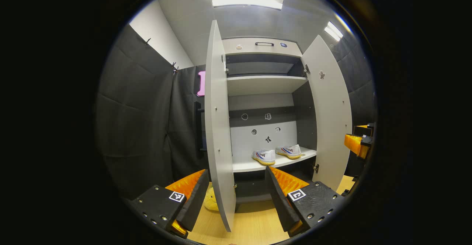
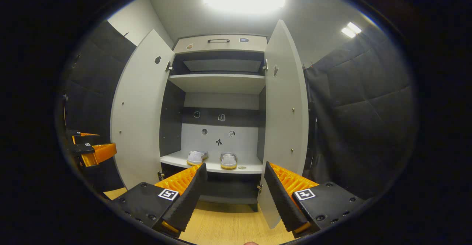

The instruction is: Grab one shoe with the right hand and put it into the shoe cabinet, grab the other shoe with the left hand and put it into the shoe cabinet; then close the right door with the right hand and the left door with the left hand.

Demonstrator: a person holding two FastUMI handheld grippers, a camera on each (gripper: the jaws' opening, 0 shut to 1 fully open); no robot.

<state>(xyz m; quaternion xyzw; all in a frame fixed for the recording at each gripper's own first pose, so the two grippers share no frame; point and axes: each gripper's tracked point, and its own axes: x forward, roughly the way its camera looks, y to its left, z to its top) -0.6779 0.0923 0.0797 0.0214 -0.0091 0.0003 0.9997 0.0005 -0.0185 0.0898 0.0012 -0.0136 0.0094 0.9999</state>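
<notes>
Two white shoes (image 1: 264, 156) (image 1: 290, 151) stand side by side on the lower shelf (image 1: 243, 165) of the grey shoe cabinet, seen from the right gripper view as a pair (image 2: 195, 157) (image 2: 228, 160). Both doors stand wide open: the left door (image 1: 219, 127) (image 2: 140, 119) and the right door (image 1: 328, 116) (image 2: 284, 119). My left gripper (image 1: 236, 200) is open, and the left door's edge runs up between its fingers in the image, with neither finger pressing on it. My right gripper (image 2: 236, 200) is open and holds nothing; the right door's lower edge sits beside its right finger (image 2: 284, 197).
An empty upper shelf (image 2: 217, 83) and a top drawer with a handle (image 2: 218, 40) sit above the shoes. A yellow soft object (image 1: 212, 200) lies on the wooden floor (image 2: 228, 223) behind the left door. Black padded walls (image 2: 361, 119) close in on both sides.
</notes>
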